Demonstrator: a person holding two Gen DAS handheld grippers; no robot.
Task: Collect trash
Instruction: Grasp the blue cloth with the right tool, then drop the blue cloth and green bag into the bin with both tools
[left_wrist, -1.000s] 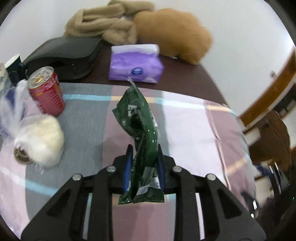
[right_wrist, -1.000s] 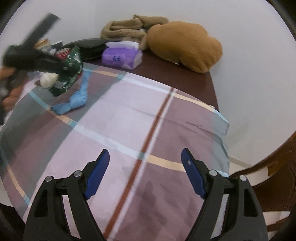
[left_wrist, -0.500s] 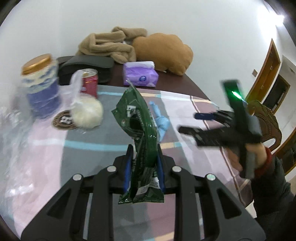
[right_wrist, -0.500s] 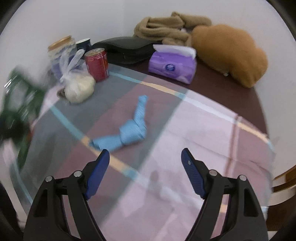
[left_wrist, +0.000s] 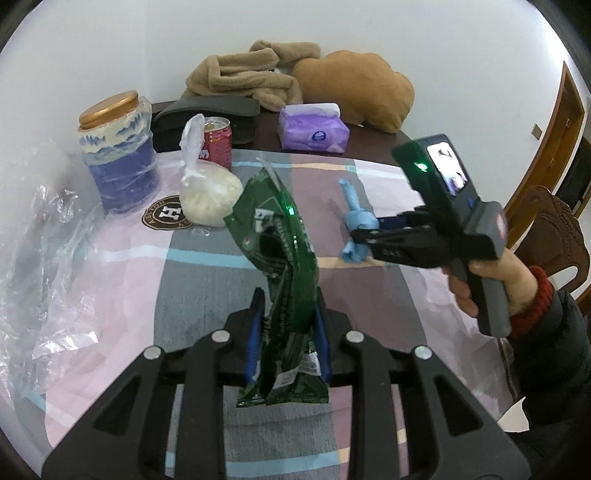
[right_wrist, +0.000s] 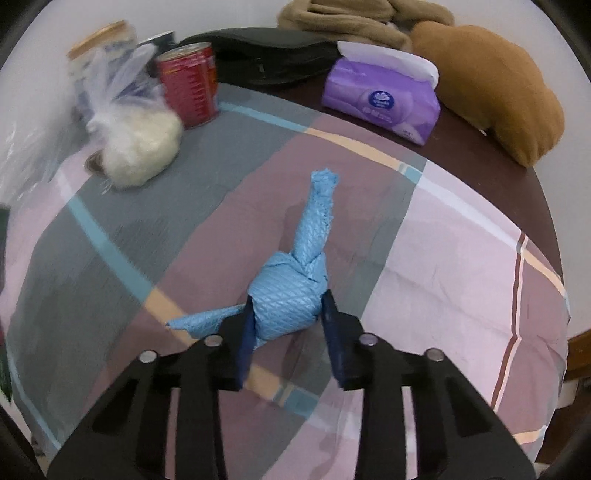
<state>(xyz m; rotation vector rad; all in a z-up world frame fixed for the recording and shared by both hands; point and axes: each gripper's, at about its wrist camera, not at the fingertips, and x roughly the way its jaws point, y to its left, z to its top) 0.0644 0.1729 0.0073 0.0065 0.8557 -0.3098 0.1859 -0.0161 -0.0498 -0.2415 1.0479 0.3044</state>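
One green wrapper (left_wrist: 282, 266), upright at centre frame, is clamped in the left claw (left_wrist: 288, 341). The right claw (right_wrist: 290, 325), angled downward, has just closed onto one knotted blue rag (right_wrist: 291, 291) on the table (right_wrist: 461, 258).

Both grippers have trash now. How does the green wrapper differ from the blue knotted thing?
The green wrapper is glossy, flat and crumpled, standing upright off the table in the left gripper. The blue knotted piece is matte, textured, tied into a lump with two tails, and lies on the tablecloth between the right gripper jaws, which have just been closing on it. Both are light, soft trash.
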